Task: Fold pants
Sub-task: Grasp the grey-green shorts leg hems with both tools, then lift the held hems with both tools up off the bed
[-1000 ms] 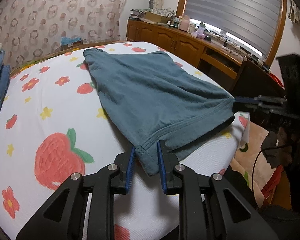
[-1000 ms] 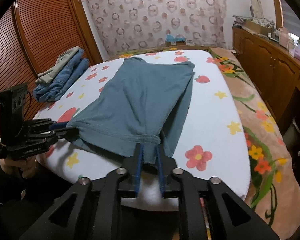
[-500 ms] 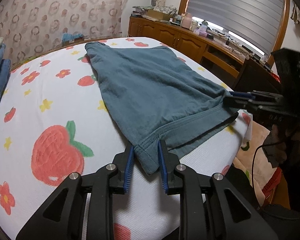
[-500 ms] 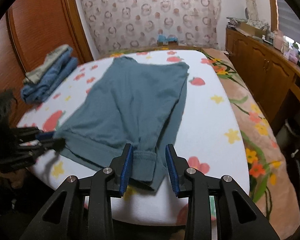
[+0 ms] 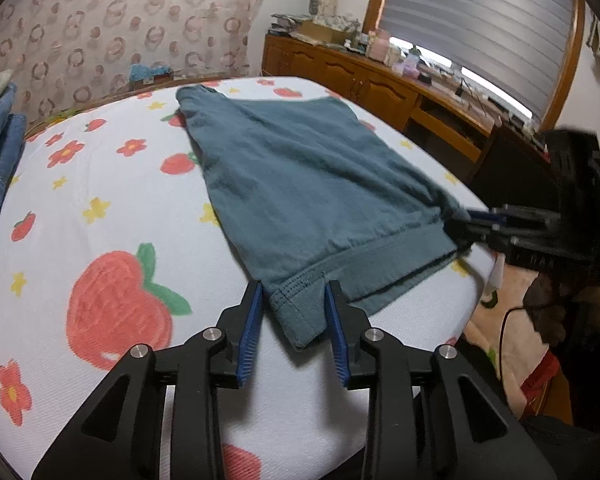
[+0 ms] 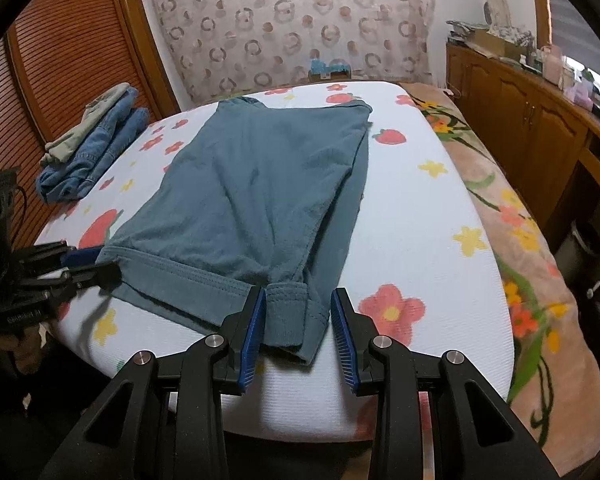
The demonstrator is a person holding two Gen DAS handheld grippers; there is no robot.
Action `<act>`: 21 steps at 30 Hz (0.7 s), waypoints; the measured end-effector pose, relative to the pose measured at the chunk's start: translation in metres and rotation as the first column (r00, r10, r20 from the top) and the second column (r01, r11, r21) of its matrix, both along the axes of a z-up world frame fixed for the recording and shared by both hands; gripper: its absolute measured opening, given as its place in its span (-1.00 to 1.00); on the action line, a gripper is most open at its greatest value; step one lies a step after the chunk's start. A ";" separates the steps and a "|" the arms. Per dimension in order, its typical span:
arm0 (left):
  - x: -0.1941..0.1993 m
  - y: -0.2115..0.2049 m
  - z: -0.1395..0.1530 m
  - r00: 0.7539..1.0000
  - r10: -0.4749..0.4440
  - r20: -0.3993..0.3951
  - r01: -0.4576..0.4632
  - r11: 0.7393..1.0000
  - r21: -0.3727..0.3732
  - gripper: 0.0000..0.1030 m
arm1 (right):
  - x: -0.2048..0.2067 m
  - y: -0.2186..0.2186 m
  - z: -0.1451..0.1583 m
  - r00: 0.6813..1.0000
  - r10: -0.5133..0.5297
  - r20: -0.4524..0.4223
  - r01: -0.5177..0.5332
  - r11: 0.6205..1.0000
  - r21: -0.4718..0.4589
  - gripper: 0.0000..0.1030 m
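Item: teal pants point(image 5: 300, 184), laid flat on the bed point(image 5: 100, 208), the landmark for all positions below. The garment sits on the strawberry-print sheet, its far edge toward the headboard wall and its banded near edge along the bed's foot, where both tools meet it; the placement suits a next fold away from the foot, in my judgement. Left gripper point(image 5: 294, 320): at the bed's foot, straddling one near corner of the band; jaws opening, cloth between the blue pads point(image 5: 249, 332) but not pressed, so nothing is held. Right gripper point(image 6: 300, 322): also at the foot, at the other near corner point(image 6: 292, 312); jaws parted moderately, the corner lying loose between them on the sheet, nothing gripped. The two corners appear to have been set down level with each other so the band lies straight. Folded jeans point(image 6: 96, 148): stacked at the bed's side nearest the slatted wardrobe doors, apart from the pants. Change against the earlier frames: a second ago both grippers were pinched on their corners, with the band drawn taut and slightly raised; half a second ago the right one was already released while the left one was barely parted. Now both corners rest on the sheet and the near edge lies flatter.
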State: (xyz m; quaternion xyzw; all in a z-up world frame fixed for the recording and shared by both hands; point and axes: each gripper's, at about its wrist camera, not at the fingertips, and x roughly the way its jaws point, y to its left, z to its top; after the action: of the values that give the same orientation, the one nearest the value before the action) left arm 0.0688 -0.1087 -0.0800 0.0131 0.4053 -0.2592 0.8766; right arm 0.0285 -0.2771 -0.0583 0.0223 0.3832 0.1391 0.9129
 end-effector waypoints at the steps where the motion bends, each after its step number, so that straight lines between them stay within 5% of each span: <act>1: 0.000 0.002 0.002 1.000 0.009 0.006 -0.009 1.000 -0.011 -0.26 | 0.000 0.001 -0.001 1.000 0.001 0.002 -0.001 1.000 -0.004 -0.33; 4: 0.002 0.007 0.010 0.999 0.036 0.030 -0.035 0.999 -0.038 -0.01 | -0.001 0.000 -0.002 1.000 0.004 0.006 -0.004 1.000 -0.001 -0.33; 21: 0.018 0.000 -0.003 0.998 0.058 -0.001 -0.058 0.998 0.014 0.00 | -0.004 0.001 -0.003 1.000 0.024 0.018 -0.024 1.000 -0.004 -0.40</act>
State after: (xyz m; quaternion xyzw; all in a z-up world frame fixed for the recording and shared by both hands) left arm 0.0869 -0.1089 -0.0826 0.0069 0.4080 -0.2307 0.8833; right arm 0.0246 -0.2758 -0.0609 0.0146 0.3756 0.1493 0.9145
